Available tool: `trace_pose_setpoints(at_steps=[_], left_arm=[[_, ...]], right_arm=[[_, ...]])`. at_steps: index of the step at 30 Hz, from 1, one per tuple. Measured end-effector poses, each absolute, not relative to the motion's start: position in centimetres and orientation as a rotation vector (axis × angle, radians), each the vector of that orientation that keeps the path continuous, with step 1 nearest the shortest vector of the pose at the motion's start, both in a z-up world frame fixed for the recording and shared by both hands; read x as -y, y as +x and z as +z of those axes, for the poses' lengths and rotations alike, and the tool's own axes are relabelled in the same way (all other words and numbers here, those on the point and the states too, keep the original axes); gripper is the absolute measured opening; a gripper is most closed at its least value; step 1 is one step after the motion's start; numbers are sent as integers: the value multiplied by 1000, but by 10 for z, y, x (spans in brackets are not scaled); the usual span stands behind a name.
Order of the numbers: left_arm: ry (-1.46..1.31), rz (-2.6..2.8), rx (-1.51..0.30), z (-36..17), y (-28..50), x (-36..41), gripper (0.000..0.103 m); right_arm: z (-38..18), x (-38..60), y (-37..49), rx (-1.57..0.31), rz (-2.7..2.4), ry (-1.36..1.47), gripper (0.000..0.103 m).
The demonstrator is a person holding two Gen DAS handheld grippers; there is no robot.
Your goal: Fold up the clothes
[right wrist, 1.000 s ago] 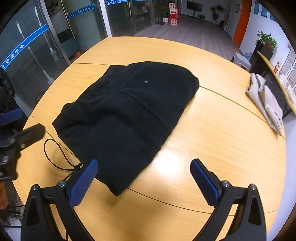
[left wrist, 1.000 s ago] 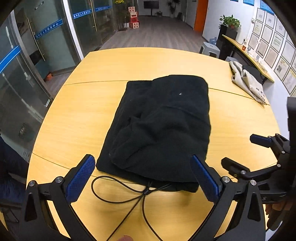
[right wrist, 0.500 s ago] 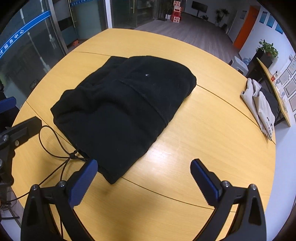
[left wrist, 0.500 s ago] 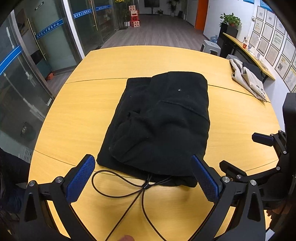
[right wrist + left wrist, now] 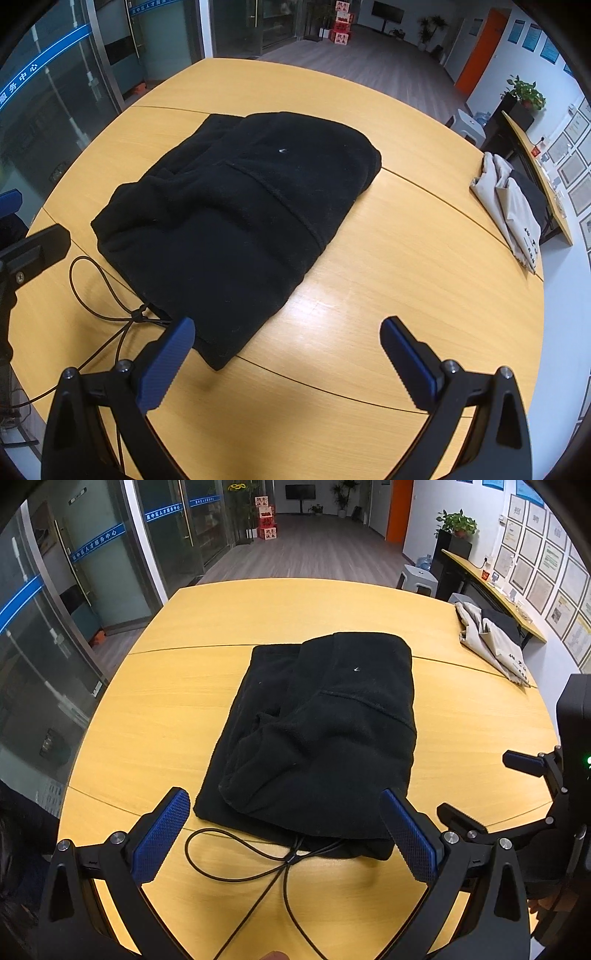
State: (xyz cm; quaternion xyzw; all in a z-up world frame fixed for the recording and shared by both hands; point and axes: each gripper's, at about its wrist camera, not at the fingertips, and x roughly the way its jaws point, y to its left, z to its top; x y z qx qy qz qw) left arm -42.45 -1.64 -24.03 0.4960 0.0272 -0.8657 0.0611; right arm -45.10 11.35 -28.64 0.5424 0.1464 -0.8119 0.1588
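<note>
A black fleece garment (image 5: 317, 731) lies folded in a rough rectangle on the yellow wooden table (image 5: 155, 716); it also shows in the right wrist view (image 5: 236, 221). Its black drawstring cord (image 5: 258, 864) loops out over the table at the near edge. My left gripper (image 5: 284, 830) is open and empty, held above the table just short of the garment's near edge. My right gripper (image 5: 288, 350) is open and empty, near the garment's near right corner. The right gripper also shows at the right edge of the left wrist view (image 5: 517, 775).
A beige garment (image 5: 491, 646) lies at the table's far right edge; it also shows in the right wrist view (image 5: 509, 206). Glass walls stand to the left. A side counter with a plant (image 5: 458, 520) runs along the right wall.
Both grippers have drawn back and up from the garment, which now looks smaller and farther. Both stay open and empty. The garment has not moved.
</note>
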Motion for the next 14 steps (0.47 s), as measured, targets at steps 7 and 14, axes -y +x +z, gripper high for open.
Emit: trace_pose_setpoints(at_steps=[7,14], left_arm=[[1450,-2644,-109,-233,-418,16,103],[1421,-2653,-155,-229,-414,20,103]], right_arm=[[-285,-115,-451,-429,-2330,1551,102],[-282,-115,-450,-437,-2336,1548,103]])
